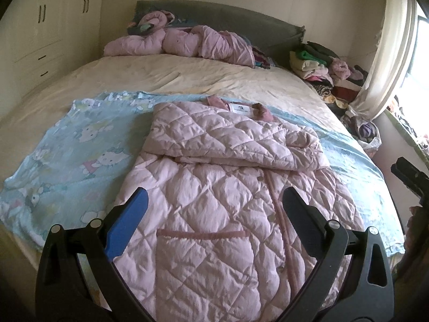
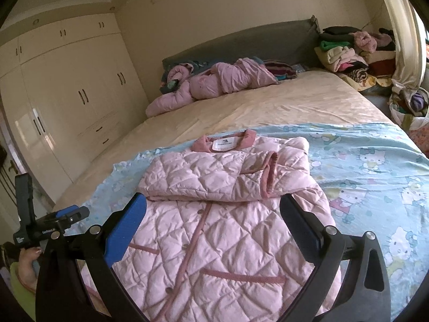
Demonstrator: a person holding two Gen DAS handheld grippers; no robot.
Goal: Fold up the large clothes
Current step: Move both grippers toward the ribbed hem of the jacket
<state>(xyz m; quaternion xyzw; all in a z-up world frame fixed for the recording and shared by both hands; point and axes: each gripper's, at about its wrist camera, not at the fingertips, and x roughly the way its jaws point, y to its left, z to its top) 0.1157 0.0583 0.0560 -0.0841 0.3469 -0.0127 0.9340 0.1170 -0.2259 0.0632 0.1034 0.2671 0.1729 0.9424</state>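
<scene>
i see the pink quilted jacket (image 1: 214, 201) lying flat on the light blue cartoon-print sheet (image 1: 80, 145), which covers the near part of the bed (image 1: 187, 75). the jacket is face up, collar toward the headboard (image 1: 228, 18), hem toward me. its upper part is folded: both sleeves are laid across the chest, forming a thick padded band, and one darker pink ribbed cuff (image 2: 270, 177) shows on top in the right wrist view. the shell is a smooth, slightly shiny fabric stitched in a diamond pattern, puffy between seams. a darker pink placket with round snap buttons (image 2: 199, 211) runs down the front, and darker pink trim marks the pocket opening (image 1: 201, 234). a white label (image 2: 222, 143) sits inside the dusty pink collar (image 2: 203, 142).

my left hand-held gripper (image 1: 213, 206) hovers over the lower jacket, jaws spread wide, holding nothing. my right hand-held gripper (image 2: 213, 214) hovers likewise, jaws wide apart and empty. each has one blue finger and one black finger.

farther back, a crumpled pink padded garment (image 1: 182, 43) lies against the grey headboard. a stack of folded clothes (image 2: 346, 51) sits beside the bed near the cream curtain (image 1: 388, 61). glossy cream wardrobe doors (image 2: 67, 94) with dark handles fill the left wall.
</scene>
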